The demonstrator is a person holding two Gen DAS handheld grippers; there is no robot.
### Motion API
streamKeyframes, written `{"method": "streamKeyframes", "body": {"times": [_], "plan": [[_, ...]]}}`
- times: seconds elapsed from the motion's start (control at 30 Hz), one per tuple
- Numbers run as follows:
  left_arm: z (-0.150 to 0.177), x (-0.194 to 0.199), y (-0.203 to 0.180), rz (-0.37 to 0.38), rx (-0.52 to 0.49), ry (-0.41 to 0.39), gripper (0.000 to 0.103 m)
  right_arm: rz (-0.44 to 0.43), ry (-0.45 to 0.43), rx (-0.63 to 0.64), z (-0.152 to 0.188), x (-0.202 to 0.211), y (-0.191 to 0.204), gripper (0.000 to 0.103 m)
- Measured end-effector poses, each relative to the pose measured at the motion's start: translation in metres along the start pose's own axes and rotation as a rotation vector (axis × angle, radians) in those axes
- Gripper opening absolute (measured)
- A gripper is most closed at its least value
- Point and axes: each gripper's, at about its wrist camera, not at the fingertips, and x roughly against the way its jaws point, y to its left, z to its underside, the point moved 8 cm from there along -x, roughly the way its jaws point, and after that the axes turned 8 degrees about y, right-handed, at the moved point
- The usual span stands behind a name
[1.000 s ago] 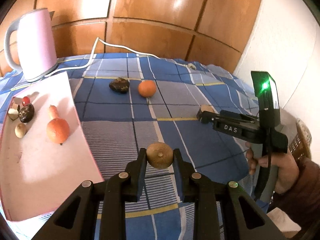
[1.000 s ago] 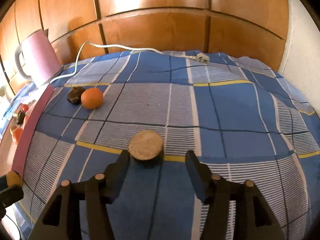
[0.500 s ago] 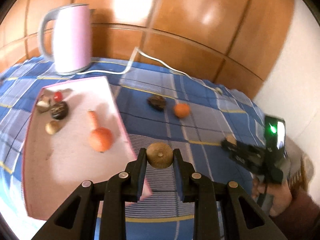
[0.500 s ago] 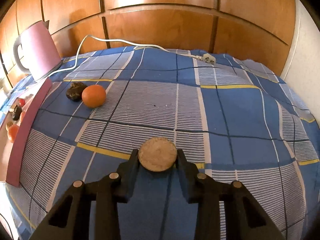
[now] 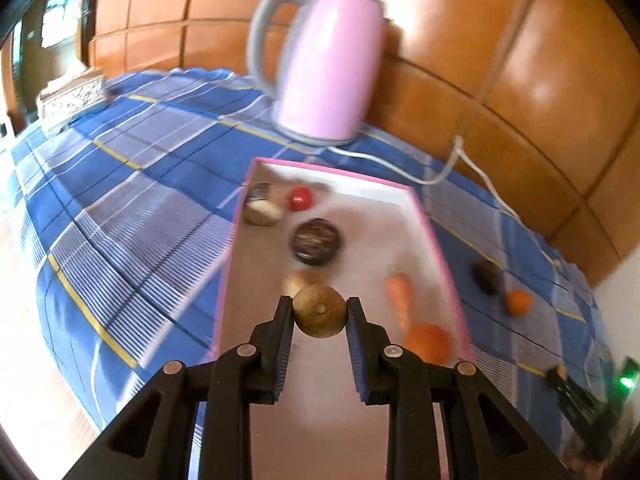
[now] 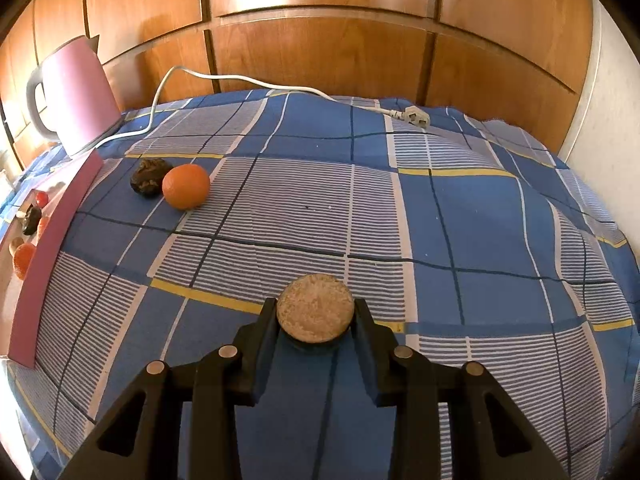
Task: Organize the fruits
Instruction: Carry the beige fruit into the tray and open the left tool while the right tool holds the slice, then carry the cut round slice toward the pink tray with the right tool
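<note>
My left gripper (image 5: 319, 316) is shut on a small round brown fruit (image 5: 319, 317) and holds it above the pink tray (image 5: 444, 268). In the tray lie a carrot (image 5: 401, 294), an orange fruit (image 5: 428, 342), a dark round fruit (image 5: 315, 241), a red one (image 5: 300, 198) and pale ones (image 5: 262, 212). My right gripper (image 6: 316, 320) is shut on a flat round tan fruit (image 6: 315, 312) just above the blue checked cloth. An orange (image 6: 186, 186) and a dark wrinkled fruit (image 6: 149, 176) lie together on the cloth beside the tray's edge (image 6: 56, 248).
A pink kettle (image 5: 326, 68) stands behind the tray, its white cord (image 6: 248, 82) trailing to a plug (image 6: 416, 115) near the wooden wall. A patterned box (image 5: 72, 94) sits at the far left. The other hand-held gripper (image 5: 580, 400) shows at the lower right.
My left gripper swung left with the brown fruit, from over the cloth to over the tray. My right gripper shut on the flat tan fruit, which had been lying between open fingers.
</note>
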Motion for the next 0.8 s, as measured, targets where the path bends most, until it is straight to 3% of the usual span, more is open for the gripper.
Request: {"method": "streamKeyframes", "body": {"times": [0.07, 0.17, 0.33, 0.8], "plan": [[-0.003, -0.007, 0.012, -0.028, 0.019, 0.009, 0.029, 0.003, 0.001, 0.001, 0.0, 0.0, 0.0, 0.036], [-0.006, -0.008, 0.017, -0.053, 0.015, -0.015, 0.055, 0.006, 0.003, 0.006, 0.0, -0.001, 0.0, 0.036], [0.0, 0.0, 0.015, -0.094, -0.011, -0.061, 0.055, 0.01, 0.004, 0.008, -0.001, -0.001, 0.0, 0.036], [0.03, 0.019, -0.008, -0.115, -0.04, -0.073, 0.062, 0.02, 0.005, 0.01, 0.0, -0.001, 0.0, 0.036]]}}
